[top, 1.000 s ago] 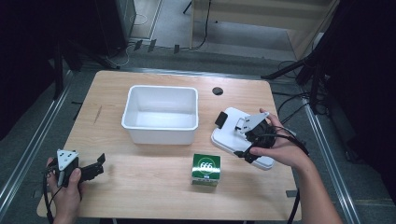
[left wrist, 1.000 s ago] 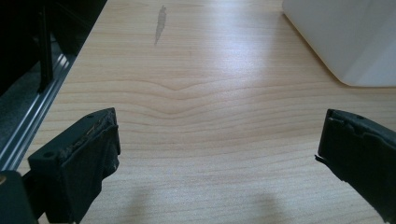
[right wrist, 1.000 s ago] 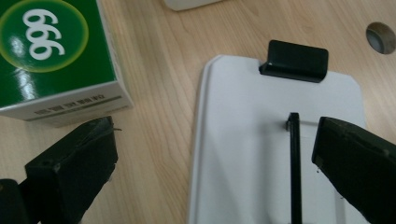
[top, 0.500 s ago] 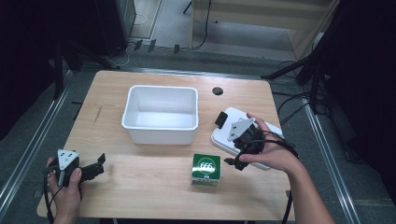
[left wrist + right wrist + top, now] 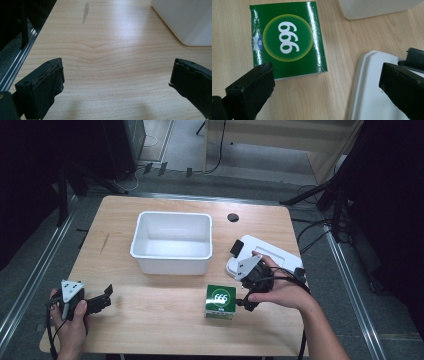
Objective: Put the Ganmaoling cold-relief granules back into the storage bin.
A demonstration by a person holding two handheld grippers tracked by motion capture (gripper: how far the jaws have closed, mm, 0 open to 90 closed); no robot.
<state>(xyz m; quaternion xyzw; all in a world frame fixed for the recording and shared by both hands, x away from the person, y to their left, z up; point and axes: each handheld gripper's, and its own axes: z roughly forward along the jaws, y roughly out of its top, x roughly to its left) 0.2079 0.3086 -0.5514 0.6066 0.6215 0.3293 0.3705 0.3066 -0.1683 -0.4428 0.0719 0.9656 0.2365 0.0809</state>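
Observation:
A green box printed "999" (image 5: 220, 301) (image 5: 287, 40) lies flat on the wooden table (image 5: 150, 320), near the front middle. My right gripper (image 5: 244, 300) (image 5: 327, 75) hangs open just right of it, jaws pointing down, one over the box's near corner and the other over a white flat device (image 5: 265, 256) (image 5: 372, 100). Nothing is between its jaws. A white bin (image 5: 172, 242) (image 5: 372, 7) stands at the table's middle and looks bare inside. My left gripper (image 5: 106, 297) (image 5: 117, 75) rests open at the front left, over bare wood.
The white device carries a small black part (image 5: 236, 247) at its left end. A dark round hole (image 5: 233, 217) sits in the table behind the bin. The bin's corner (image 5: 185, 20) is ahead and right of the left jaws. Metal rails (image 5: 30, 285) line the table's sides.
My right gripper has moved left and toward the front edge, from over the white device to beside the green box. The left gripper has stayed put.

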